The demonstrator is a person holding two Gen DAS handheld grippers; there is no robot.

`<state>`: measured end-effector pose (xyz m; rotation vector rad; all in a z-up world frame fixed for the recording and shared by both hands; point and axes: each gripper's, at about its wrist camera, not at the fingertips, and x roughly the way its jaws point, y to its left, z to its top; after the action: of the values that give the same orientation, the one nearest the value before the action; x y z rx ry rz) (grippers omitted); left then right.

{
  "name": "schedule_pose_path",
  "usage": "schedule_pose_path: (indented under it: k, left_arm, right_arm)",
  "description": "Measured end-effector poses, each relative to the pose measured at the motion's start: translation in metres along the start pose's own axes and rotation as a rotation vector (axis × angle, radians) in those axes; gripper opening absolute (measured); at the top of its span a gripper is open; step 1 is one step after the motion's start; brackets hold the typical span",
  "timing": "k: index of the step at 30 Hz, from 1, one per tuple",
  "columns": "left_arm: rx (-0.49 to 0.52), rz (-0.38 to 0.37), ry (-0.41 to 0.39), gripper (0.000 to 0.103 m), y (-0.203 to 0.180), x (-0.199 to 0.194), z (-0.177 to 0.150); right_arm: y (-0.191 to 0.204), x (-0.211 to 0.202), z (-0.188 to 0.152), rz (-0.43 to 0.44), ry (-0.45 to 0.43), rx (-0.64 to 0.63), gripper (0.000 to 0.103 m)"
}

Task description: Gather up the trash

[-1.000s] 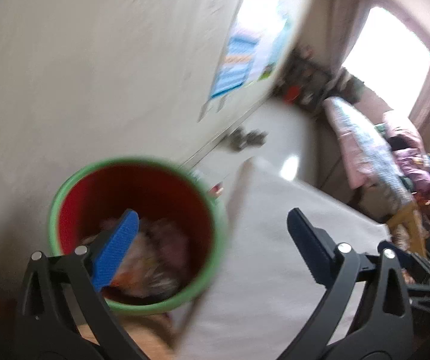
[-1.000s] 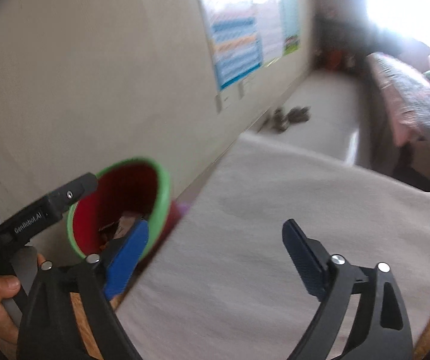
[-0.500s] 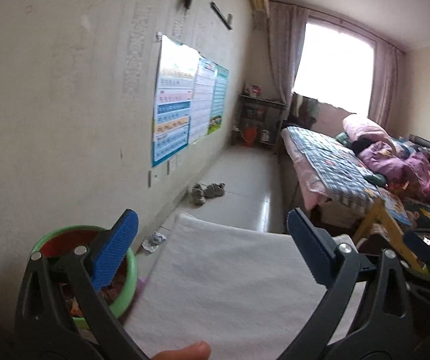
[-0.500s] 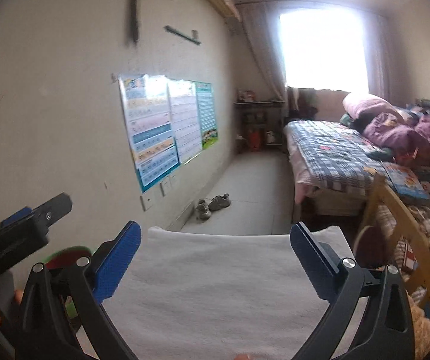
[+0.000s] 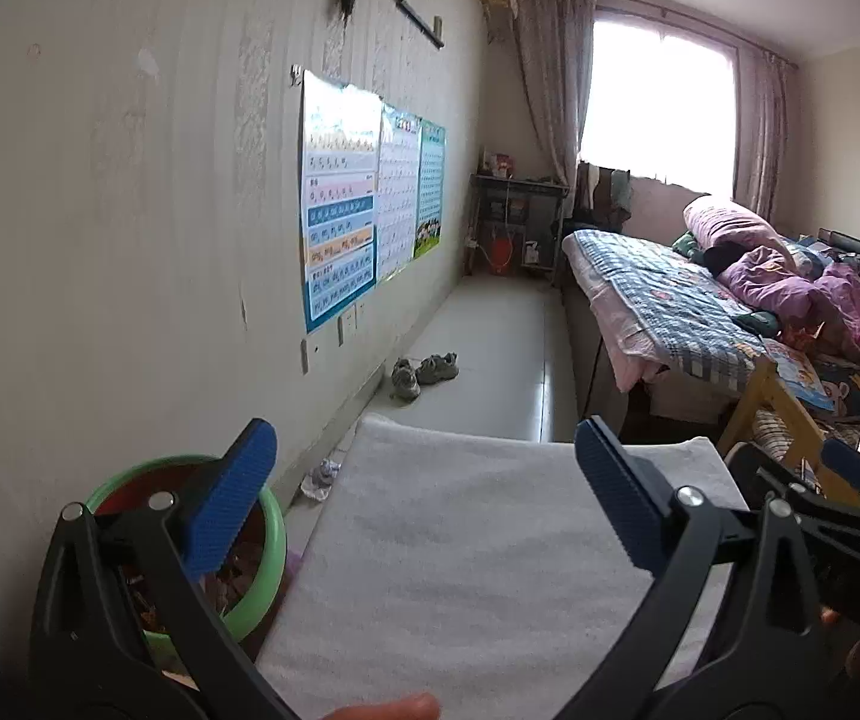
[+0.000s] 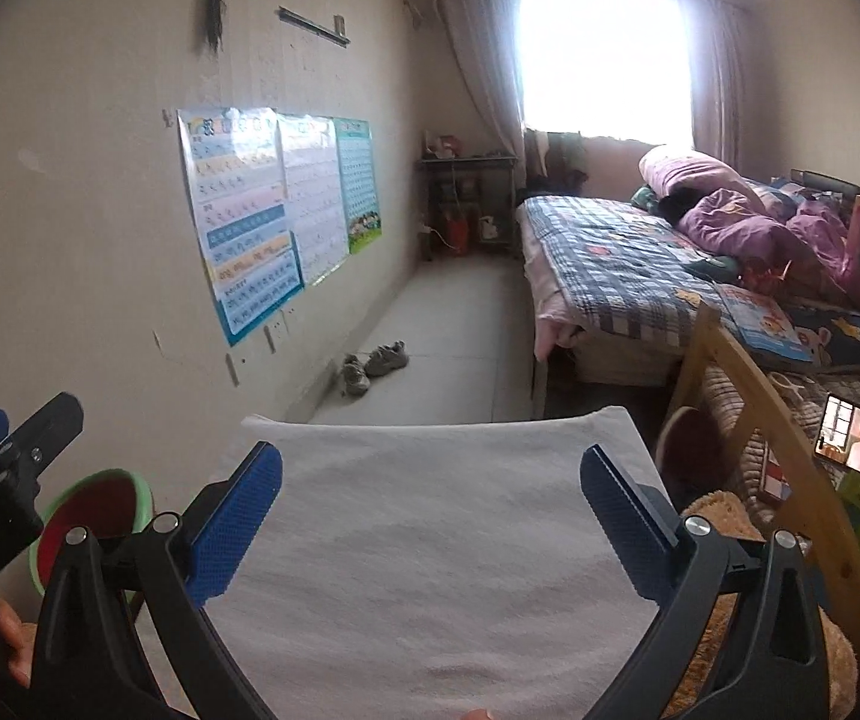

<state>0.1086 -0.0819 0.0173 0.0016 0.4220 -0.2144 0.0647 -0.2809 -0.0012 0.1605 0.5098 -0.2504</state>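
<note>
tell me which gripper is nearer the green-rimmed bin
Left. The left gripper hangs right beside the green-rimmed bin, one finger overlapping its rim in view. The right gripper sits farther off, over the white cloth.

my left gripper (image 5: 423, 501) has matt black plastic arms and rough, knurled blue pads (image 5: 231, 507). at seven o'clock the bin (image 5: 261, 546) looks like glossy plastic. the cloth (image 5: 460, 564) ahead is soft, matt, slightly nubbly towelling.
</note>
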Motion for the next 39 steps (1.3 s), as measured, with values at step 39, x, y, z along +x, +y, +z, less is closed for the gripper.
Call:
schedule_pose_path:
  k: [39]
  left_arm:
    - [0.020, -0.013, 0.058, 0.097, -0.001, 0.004, -0.005]
  right_arm:
    - [-0.007, 0.002, -0.007, -0.039, 0.060, 0.002, 0.096]
